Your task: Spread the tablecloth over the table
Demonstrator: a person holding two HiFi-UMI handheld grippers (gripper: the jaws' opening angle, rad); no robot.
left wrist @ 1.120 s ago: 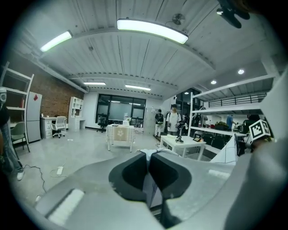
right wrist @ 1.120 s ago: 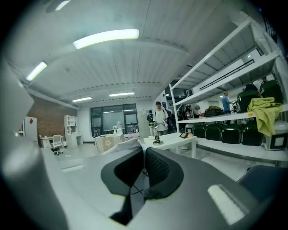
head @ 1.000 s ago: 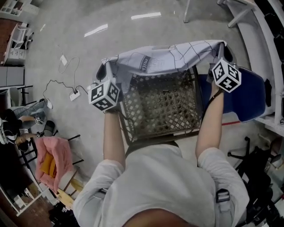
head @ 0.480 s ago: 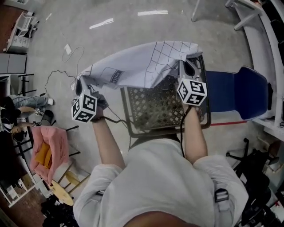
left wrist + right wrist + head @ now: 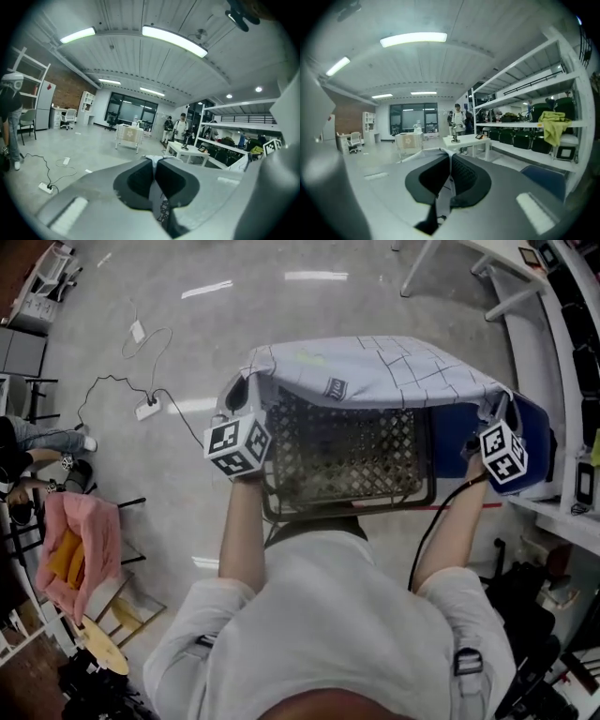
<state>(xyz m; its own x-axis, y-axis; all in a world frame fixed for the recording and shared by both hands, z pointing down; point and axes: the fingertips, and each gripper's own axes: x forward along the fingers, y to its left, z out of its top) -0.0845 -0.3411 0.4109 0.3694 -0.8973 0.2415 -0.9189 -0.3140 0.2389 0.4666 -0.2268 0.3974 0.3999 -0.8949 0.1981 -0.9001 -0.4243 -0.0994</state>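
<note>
Above one table, one tablecloth hung stretched. My left gripper and right gripper each clamped its edge.

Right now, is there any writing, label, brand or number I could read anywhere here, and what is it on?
Dark label on the tablecloth: pale print, too small and blurred to read.
Cubes on the left gripper and right gripper: black-and-white square patterns only, no words or numbers.
Everything else, in all three views: no legible text.
</note>
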